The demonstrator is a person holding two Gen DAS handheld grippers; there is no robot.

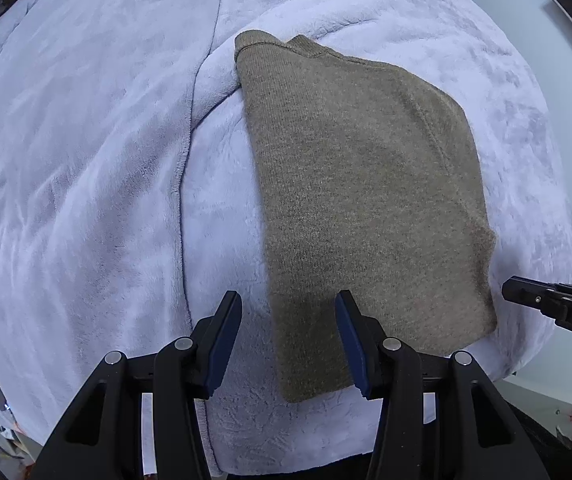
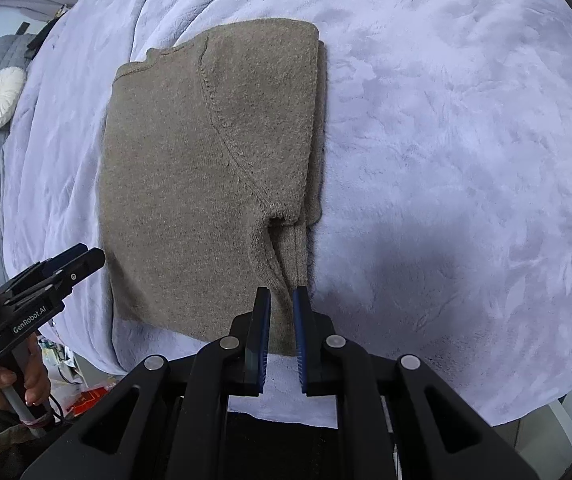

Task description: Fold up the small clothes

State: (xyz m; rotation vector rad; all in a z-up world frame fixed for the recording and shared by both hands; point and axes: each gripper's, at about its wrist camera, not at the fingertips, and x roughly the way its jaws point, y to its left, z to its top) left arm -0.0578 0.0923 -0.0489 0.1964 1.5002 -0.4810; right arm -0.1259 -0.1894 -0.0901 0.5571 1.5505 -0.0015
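The olive knit sweater lies folded lengthwise on the lilac fleece blanket covering the bed. The likely next fold brings its near hem up to the collar: both corners should be pinched through all layers and lifted evenly. The left gripper gapes released over the hem's left corner; the right gripper, nearly closed, straddles the right corner, grasping nothing clearly.

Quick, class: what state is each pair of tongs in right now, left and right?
Left tongs: open, holding nothing, above the near hem of the brown sweater.
Right tongs: narrowly open, straddling the sweater's near right corner; grip cannot be told.
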